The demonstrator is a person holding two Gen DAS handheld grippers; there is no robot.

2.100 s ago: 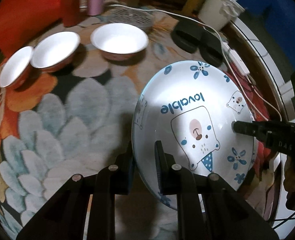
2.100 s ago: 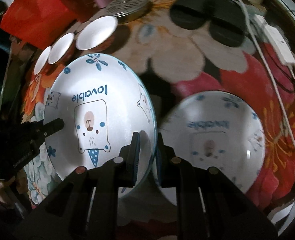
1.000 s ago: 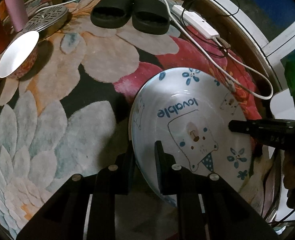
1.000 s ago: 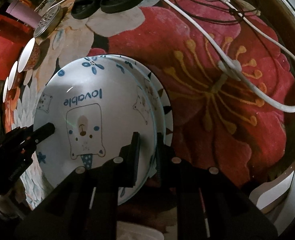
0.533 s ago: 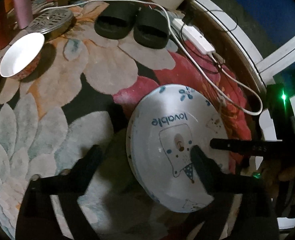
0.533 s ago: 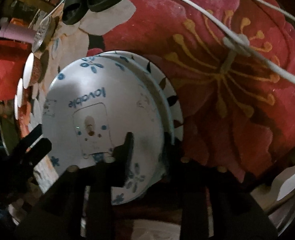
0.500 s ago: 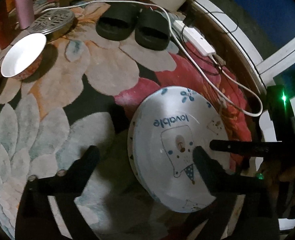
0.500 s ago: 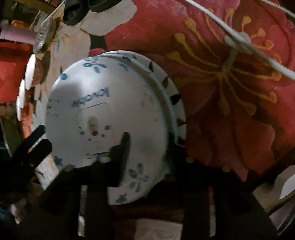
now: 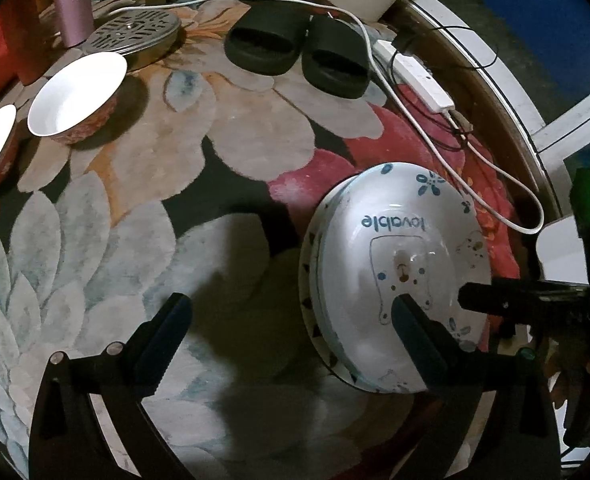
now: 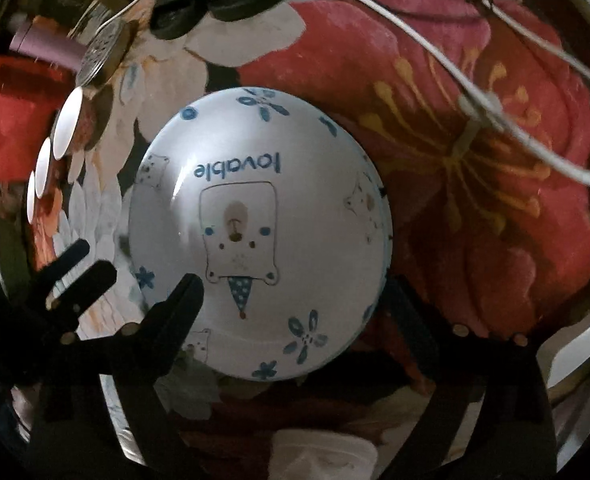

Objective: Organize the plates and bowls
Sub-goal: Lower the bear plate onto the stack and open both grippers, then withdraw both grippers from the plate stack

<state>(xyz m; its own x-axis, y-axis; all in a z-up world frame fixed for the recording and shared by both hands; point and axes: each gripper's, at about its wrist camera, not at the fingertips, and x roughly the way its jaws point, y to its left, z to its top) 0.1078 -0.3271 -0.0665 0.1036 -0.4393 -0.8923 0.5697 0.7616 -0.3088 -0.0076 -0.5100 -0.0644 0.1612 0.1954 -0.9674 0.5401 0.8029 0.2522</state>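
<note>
On the flowered rug (image 9: pixel 223 152), near its right edge, two "lovable" plates sit stacked: the top plate (image 9: pixel 407 256) rests on the lower plate (image 9: pixel 309 280), of which only a thin rim shows at the left side. Left gripper (image 9: pixel 291 312) is spread wide, holding nothing; one finger is over the rug, the other over the plate's face. Right gripper (image 10: pixel 291 292) is wide too and empty, fingers at both sides of the stack, w/ the left gripper's tips visible at far left in its view.

Three red bowls are well apart at the rug's left; the nearest bowl (image 9: pixel 75 96) stands beside a metal strainer lid (image 9: pixel 135 36).

Risks, imo: the top plate looks a bit off-centre, so a finger brushing its rim while pulling away could slide it off. Also the white cable (image 9: pixel 491 172) runs just beside the stack & could snag a gripper
</note>
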